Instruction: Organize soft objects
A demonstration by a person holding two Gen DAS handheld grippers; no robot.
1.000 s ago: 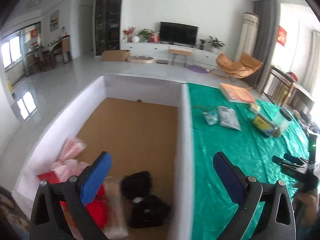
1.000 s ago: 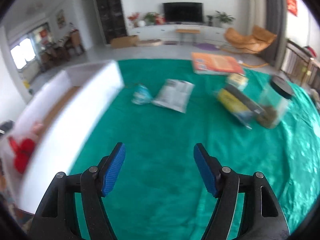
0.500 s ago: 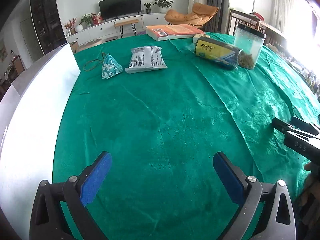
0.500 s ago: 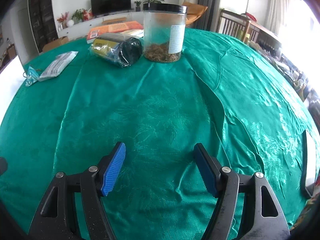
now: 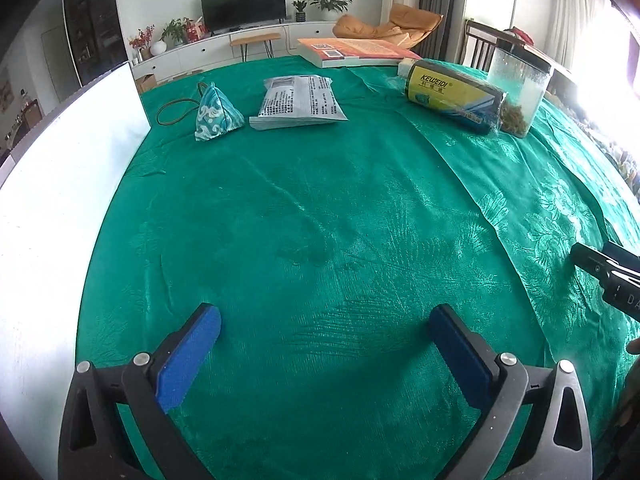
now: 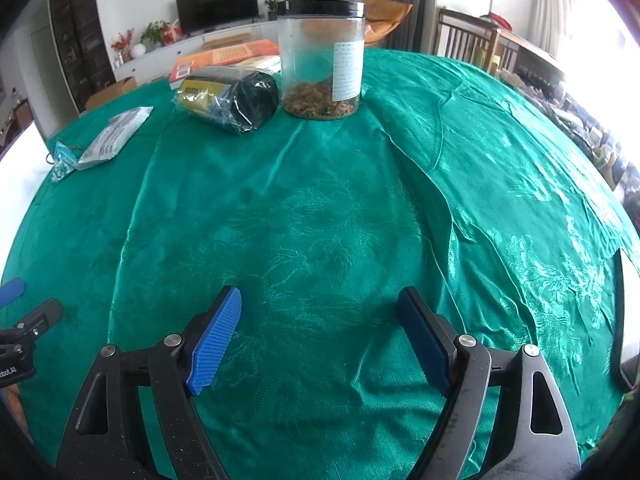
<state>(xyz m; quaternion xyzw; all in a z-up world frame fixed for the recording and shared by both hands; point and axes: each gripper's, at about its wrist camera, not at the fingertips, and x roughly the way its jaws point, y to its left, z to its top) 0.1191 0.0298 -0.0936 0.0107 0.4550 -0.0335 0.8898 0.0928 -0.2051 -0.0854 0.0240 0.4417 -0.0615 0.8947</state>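
Note:
My left gripper [image 5: 326,344] is open and empty, low over the green tablecloth [image 5: 320,220]. Far ahead lie a small teal patterned pouch [image 5: 218,114] with a brown loop, a flat grey plastic packet [image 5: 298,102] and a yellow-and-black wrapped roll [image 5: 454,96]. My right gripper [image 6: 320,328] is open and empty over the cloth [image 6: 340,200]. The roll [image 6: 228,98] lies far ahead of it to the left, with the packet [image 6: 114,136] and pouch [image 6: 62,158] at the far left.
A white box wall [image 5: 52,200] runs along the left. A clear jar with a black lid [image 6: 322,60] stands beside the roll; the jar [image 5: 520,88] also shows from the left wrist. An orange book [image 5: 352,50] lies at the far edge. The right gripper's body [image 5: 608,276] is at the right.
The left gripper swung from over the white box and its soft items to the green cloth. The right gripper swung right, so the jar and roll now lie ahead. Both stayed open.

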